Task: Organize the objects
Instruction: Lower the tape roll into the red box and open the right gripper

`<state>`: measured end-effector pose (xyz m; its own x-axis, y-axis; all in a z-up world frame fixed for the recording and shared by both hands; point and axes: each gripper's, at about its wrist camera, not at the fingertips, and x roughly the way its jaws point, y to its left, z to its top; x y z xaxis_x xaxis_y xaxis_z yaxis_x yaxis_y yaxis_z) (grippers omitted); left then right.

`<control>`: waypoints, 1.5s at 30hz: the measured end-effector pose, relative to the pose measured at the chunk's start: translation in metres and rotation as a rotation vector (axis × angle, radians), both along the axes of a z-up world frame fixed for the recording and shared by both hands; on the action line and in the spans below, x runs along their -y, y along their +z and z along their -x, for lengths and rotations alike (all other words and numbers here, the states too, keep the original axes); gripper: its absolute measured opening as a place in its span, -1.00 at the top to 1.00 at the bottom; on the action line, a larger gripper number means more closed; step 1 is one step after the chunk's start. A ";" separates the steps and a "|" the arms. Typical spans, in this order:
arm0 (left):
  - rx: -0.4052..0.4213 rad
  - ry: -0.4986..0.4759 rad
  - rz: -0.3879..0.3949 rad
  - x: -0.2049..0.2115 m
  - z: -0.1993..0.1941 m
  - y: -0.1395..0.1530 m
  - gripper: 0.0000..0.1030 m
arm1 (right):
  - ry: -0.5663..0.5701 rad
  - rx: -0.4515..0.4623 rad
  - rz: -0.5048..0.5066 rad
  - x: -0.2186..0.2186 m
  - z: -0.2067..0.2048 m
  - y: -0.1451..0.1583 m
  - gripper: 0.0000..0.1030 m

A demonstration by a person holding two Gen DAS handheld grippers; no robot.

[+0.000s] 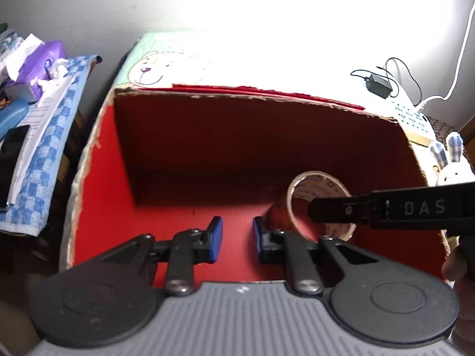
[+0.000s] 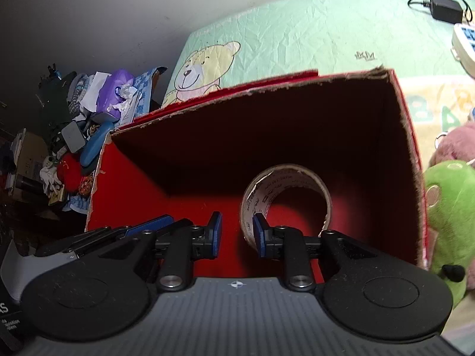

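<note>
A red cardboard box stands open on a green bear-print mat. Inside, toward its right, a roll of tape stands on its edge. My right gripper is open over the roll's left wall: one pad sits inside the hole, the other stands off outside the wall. In the left wrist view one of its black fingers reaches into the roll. My left gripper hovers over the box floor to the left of the roll, its pads close together with nothing between them.
A bunny plush, a green plush and a pink plush sit right of the box. A power strip and a black adapter lie behind them. On the left is a cluttered stand with a purple tissue pack.
</note>
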<state>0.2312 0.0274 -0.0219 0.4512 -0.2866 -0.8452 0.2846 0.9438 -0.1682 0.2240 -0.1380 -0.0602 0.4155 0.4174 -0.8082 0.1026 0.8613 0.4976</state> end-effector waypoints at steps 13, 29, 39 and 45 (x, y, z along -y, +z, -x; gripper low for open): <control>-0.011 0.028 -0.102 0.000 -0.002 -0.025 0.50 | 0.020 -0.041 -0.103 -0.014 -0.009 -0.010 0.46; 0.048 -0.031 -0.203 0.026 0.001 -0.017 0.37 | -0.159 -0.037 0.042 -0.007 -0.010 -0.019 0.46; 0.071 -0.042 -0.237 0.032 0.000 -0.019 0.27 | -0.171 0.008 0.021 -0.004 -0.003 -0.015 0.45; 0.086 -0.031 -0.255 0.031 0.006 -0.016 0.17 | -0.160 0.106 0.087 -0.005 0.011 0.000 0.46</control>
<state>0.2254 -0.0038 -0.0382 0.5190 -0.0839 -0.8507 0.3167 0.9432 0.1002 0.2132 -0.1333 -0.0598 0.5555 0.2697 -0.7866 0.1923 0.8786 0.4371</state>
